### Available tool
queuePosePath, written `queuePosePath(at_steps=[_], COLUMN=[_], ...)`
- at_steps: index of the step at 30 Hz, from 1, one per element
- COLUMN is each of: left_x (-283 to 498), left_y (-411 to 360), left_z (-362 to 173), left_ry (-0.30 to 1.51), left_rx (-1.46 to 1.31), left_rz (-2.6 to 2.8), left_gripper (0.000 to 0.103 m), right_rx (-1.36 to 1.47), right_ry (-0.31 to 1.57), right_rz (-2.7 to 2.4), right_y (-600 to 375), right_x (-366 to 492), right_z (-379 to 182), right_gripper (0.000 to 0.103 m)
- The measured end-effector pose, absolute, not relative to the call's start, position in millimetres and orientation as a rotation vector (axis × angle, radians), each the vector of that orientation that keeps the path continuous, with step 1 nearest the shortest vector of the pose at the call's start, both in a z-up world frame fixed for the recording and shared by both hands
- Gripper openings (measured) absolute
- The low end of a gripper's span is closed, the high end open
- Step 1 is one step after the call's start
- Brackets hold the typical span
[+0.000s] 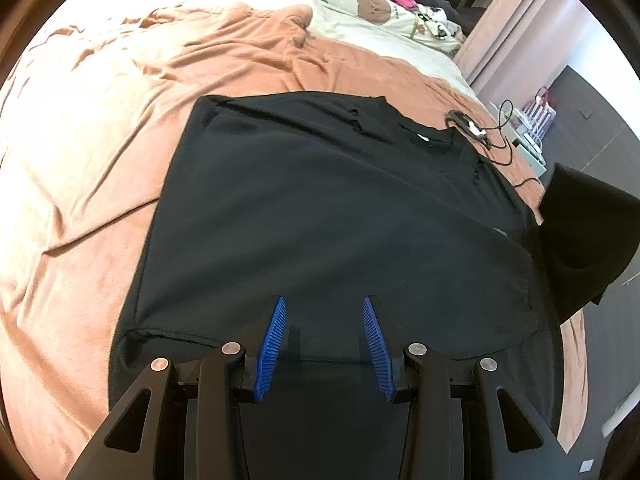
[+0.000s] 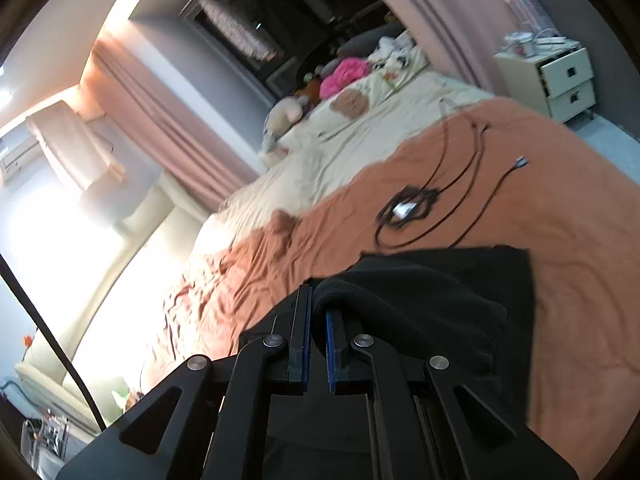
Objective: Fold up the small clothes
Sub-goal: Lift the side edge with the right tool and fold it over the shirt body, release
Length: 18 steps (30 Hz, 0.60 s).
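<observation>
Black shirt (image 1: 320, 208) spread flat on orange blanket (image 1: 240, 60) over bed, collar toward far right. Left gripper (image 1: 325, 312) above near hem, jaws apart, nothing between. Right gripper (image 2: 319, 300) clamped on fold of shirt cloth, lifted off blanket. Black cable (image 2: 404, 210) coiled beyond shirt.

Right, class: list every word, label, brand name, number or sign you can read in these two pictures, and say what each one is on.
No text can be read in either view.
Black T-shirt: a small white neck label, too small to read.
Cream bedding: marks beside its bear print, too blurred to read.
Small white device among the cables: no legible marking.
</observation>
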State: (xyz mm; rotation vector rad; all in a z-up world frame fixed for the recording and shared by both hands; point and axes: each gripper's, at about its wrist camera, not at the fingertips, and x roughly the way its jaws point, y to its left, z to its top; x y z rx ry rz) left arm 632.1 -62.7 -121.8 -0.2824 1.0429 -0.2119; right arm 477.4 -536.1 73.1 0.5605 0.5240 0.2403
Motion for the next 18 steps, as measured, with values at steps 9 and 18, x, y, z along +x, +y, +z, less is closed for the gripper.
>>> queuePosePath(at_steps=[9, 18], left_x=[629, 620], left_y=[-44, -43], left_z=[-130, -126], left_ry=[1.051, 1.053], left_rx=[-0.291, -0.285], left_rz=[-0.199, -0.198], left_gripper=[0.043, 0.043], right_rx=[0.476, 0.513], right_ry=[0.691, 0.888], right_rz=[0.233, 0.228], right_y=[-515, -543], right_x=[529, 551], right_z=[36, -11], right_gripper=[0.006, 0.093])
